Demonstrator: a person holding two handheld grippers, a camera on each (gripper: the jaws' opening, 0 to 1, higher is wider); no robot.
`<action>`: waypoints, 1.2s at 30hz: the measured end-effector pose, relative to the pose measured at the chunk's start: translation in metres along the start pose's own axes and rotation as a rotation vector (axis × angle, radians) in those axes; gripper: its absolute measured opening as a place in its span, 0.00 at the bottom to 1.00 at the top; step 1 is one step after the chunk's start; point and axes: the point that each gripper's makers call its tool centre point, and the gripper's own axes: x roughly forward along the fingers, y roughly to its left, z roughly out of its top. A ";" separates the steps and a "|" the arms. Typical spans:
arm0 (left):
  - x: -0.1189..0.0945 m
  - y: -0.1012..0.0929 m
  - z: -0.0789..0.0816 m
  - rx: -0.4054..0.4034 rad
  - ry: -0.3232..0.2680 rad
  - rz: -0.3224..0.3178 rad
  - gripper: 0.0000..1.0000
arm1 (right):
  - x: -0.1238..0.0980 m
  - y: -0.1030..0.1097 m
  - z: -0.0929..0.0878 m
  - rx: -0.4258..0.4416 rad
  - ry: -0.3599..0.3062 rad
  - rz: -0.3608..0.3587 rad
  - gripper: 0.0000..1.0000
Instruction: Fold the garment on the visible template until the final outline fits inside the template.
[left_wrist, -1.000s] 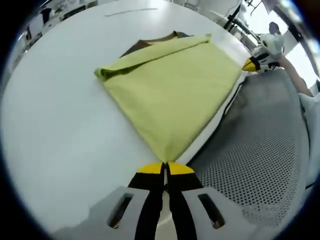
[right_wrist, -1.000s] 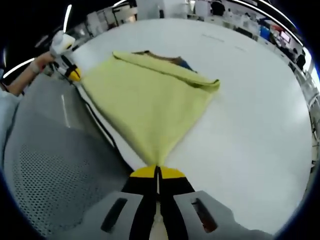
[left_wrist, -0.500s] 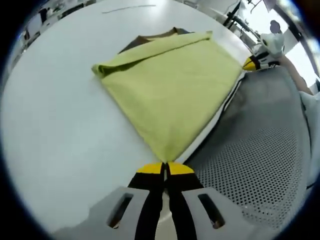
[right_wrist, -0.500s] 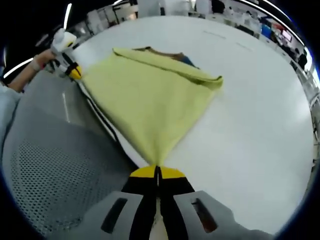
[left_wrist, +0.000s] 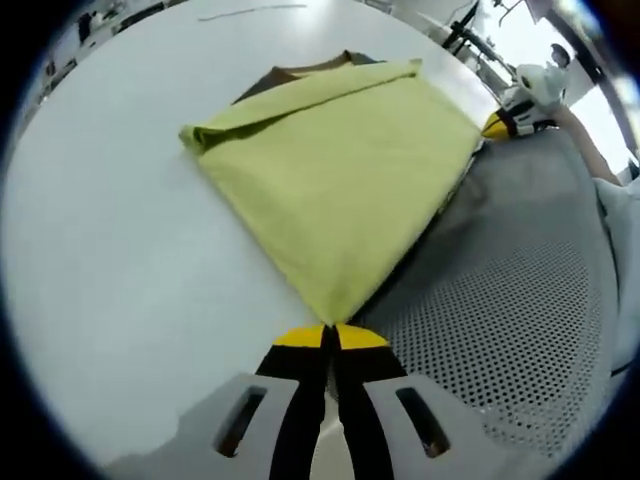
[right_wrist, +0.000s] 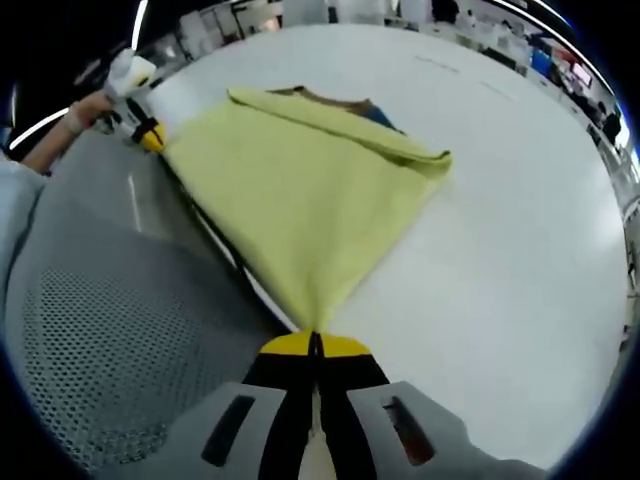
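A yellow-green garment (left_wrist: 340, 170) lies folded on a white table (left_wrist: 110, 260), stretched taut between both grippers. My left gripper (left_wrist: 330, 336) is shut on its near corner. The right gripper (left_wrist: 500, 126) pinches the far corner at upper right. In the right gripper view the same garment (right_wrist: 300, 190) fans out from my right gripper (right_wrist: 314, 344), shut on its corner, with the left gripper (right_wrist: 148, 134) holding the far corner at upper left. A brown template (left_wrist: 300, 76) peeks out beyond the garment's folded far edge (right_wrist: 335, 105).
A grey perforated mesh surface (left_wrist: 500, 340) borders the table edge beside the garment (right_wrist: 100, 320). A person's hand (right_wrist: 85, 115) holds the left gripper. The white table stretches wide past the garment (right_wrist: 500, 230).
Both grippers have drawn the garment's held edge a little toward the table edge and over the mesh; the white strip of table beside that edge has narrowed. Both grips are unchanged.
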 end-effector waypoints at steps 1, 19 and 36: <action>0.000 0.000 0.000 0.001 -0.001 0.001 0.00 | 0.000 0.000 0.000 -0.004 0.002 0.000 0.01; 0.000 -0.001 -0.001 0.063 0.001 0.011 0.00 | 0.002 0.000 0.000 0.019 0.034 0.004 0.03; -0.021 0.007 -0.004 0.113 0.000 0.092 0.07 | -0.011 -0.010 0.001 -0.045 0.085 -0.068 0.08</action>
